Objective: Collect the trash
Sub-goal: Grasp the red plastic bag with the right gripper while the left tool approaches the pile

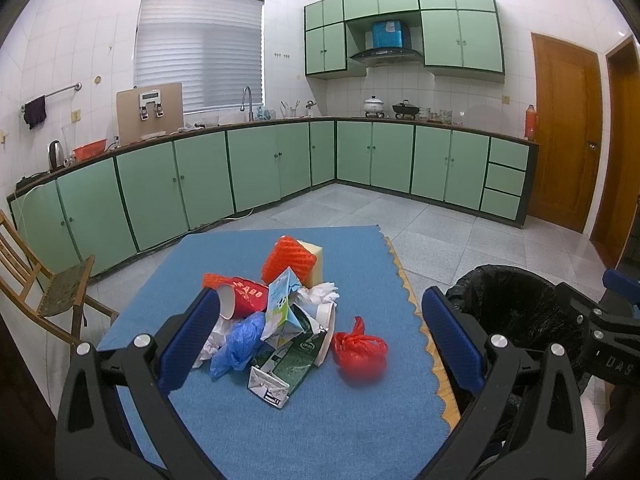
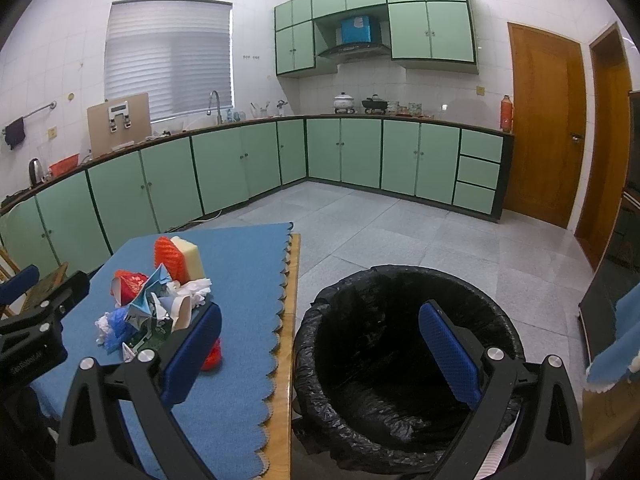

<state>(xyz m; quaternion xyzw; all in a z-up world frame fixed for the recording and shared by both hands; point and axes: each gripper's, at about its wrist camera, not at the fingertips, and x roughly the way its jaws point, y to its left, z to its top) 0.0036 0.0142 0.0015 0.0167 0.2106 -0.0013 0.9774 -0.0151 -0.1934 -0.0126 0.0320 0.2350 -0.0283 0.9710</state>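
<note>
**Blue mat, trash heaped mid-worktop, both claws wide and empty**

Blue cloth mat (image 1: 280, 420) covers the worktop (image 2: 286, 360); wood edge shows along its scalloped right side.

Trash pile (image 1: 280, 316) sits roughly centre of the mat:
- red paper cup (image 1: 242, 300) on its side, white mouth facing left
- orange mesh sponge (image 1: 288, 262) leaning against a yellow sponge (image 1: 316, 266), at the far end of the pile
- light-blue milk carton (image 1: 282, 306), crushed, upright-ish in the middle
- green-and-white carton (image 1: 280, 372), flattened, nearest the camera
- blue plastic bag (image 1: 238, 344), crumpled, left-front
- white crumpled plastic (image 1: 324, 294) behind the cartons
- red plastic bag (image 1: 360, 350), knotted, just right of the pile, lying on the mat on its own

Left claw (image 1: 320, 340): fingers spread wide, nothing gripped. In its view the pile lies between the two blue pads (image 1: 188, 340), further out than the tips; red bag also inside the span.

Right claw (image 2: 320, 352): spread wide, empty. It straddles the worktop edge: left pad in front of the red bag, right pad over the bin (image 2: 400, 380). Bin is black-lined, on the floor just beside the worktop's right edge. Pile is left of this claw.
</note>
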